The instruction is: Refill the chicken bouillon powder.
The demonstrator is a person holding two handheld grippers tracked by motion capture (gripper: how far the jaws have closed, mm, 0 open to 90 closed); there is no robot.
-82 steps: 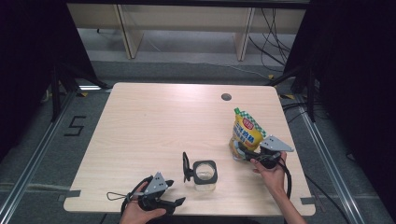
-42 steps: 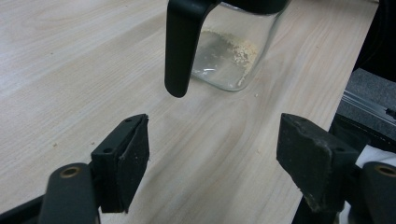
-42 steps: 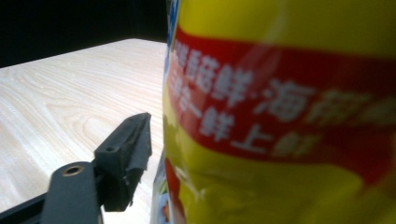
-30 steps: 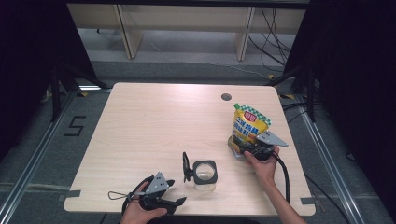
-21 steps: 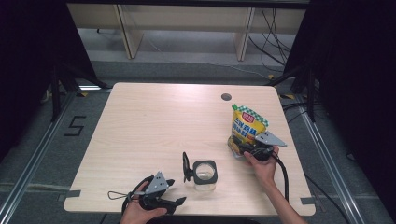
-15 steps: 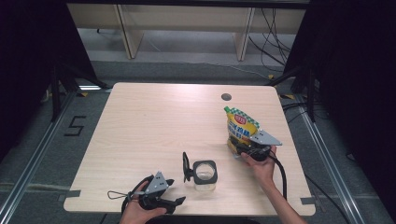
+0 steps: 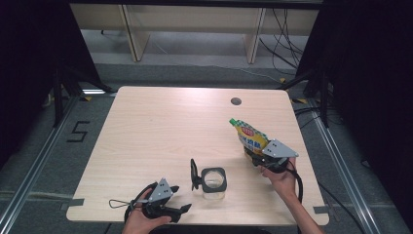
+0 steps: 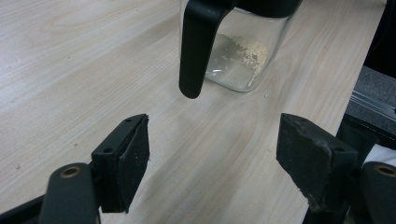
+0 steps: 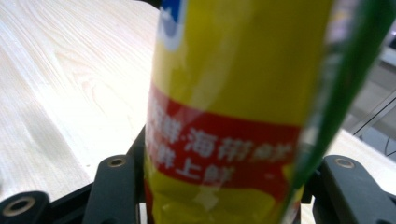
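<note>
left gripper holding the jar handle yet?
No. In the left gripper view its jaws stand open over bare table, short of the glass jar's black handle.

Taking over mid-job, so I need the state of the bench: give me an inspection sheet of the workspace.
Surface: wooden table, a few crumbs by the jar.
Job's things: yellow pouch, lifted and tilted; glass jar, lid open, some powder inside.
Clutter: nothing seen.
Grippers: right gripper shut on the pouch, jaws just closed in; left gripper open, short of the jar.
Cables: one trails from each gripper; more on the floor behind.
Surroundings: dark curtains, shelving beyond.
</note>
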